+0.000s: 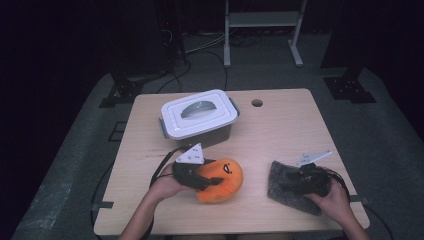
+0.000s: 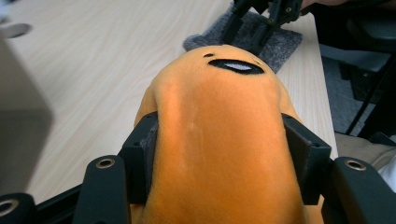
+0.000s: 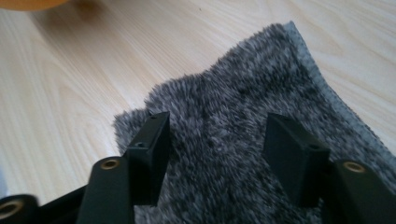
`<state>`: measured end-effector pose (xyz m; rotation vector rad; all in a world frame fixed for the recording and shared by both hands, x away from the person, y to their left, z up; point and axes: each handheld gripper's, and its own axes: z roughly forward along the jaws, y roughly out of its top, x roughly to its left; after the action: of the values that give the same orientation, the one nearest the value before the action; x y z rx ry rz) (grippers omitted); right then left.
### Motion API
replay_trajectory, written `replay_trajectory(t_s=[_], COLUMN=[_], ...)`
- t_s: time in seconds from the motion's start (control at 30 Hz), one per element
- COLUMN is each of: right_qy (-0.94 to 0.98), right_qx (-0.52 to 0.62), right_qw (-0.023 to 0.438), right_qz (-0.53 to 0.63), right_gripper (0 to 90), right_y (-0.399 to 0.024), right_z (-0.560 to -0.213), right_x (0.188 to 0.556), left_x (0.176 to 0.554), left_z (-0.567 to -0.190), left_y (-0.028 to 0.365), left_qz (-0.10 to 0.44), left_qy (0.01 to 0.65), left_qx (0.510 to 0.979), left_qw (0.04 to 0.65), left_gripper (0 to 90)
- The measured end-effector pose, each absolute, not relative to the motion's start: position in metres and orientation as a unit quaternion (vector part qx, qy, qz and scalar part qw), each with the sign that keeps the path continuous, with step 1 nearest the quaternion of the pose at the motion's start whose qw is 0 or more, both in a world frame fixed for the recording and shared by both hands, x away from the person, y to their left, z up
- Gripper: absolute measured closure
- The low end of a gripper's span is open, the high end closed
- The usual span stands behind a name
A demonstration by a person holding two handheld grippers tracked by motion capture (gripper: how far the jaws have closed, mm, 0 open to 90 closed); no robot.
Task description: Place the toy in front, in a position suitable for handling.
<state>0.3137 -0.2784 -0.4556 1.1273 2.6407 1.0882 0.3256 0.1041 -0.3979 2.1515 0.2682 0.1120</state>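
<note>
An orange plush toy (image 1: 223, 181) with a black mouth lies on the wooden table (image 1: 280, 130) near its front, left of centre. My left gripper (image 1: 207, 180) comes in from the left and is shut on the plush (image 2: 219, 140), its pads sunk into both sides. To the right lies a grey fuzzy cloth (image 1: 281, 194). My right gripper (image 1: 294, 184) rests on it. In the right gripper view the jaws stand apart over the cloth (image 3: 243, 84), with its pile between them and no pad squeezing it. The left gripper view shows the cloth (image 2: 285, 46) beyond the plush.
A grey storage box with a white clip-on lid (image 1: 199, 117) stands at the back, left of centre, just behind my left hand. A round cable hole (image 1: 257, 103) is in the table's far edge. Bare wood lies between plush and cloth.
</note>
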Motion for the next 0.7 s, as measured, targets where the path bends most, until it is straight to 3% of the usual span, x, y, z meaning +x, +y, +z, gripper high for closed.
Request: replay_trajectory(t_s=[0.13,0.33,0.43,0.7], right_qy=[0.862,0.871,0.874,0.887], right_qx=[0.373,0.362,0.355,0.338], right_qw=[0.034,0.040,0.046,0.072], right_qz=[0.342,0.330,0.328,0.306], right_gripper=[43.4,37.5,30.0,20.2], right_y=[-0.279,-0.273,-0.270,-0.259], right_z=[-0.459,-0.464,-0.465,-0.466], right_x=[0.315,0.312,0.309,0.302], left_x=[0.330,0.333,0.332,0.331], left_z=[-0.405,-0.415,-0.418,-0.416], left_y=[0.087,0.074,0.072,0.073], left_qz=[0.033,0.023,0.024,0.024], left_qy=[0.096,0.085,0.080,0.079], left_qx=[0.878,0.887,0.888,0.885], left_qw=[0.467,0.454,0.453,0.459], left_gripper=[38.7,36.8,34.7,18.4])
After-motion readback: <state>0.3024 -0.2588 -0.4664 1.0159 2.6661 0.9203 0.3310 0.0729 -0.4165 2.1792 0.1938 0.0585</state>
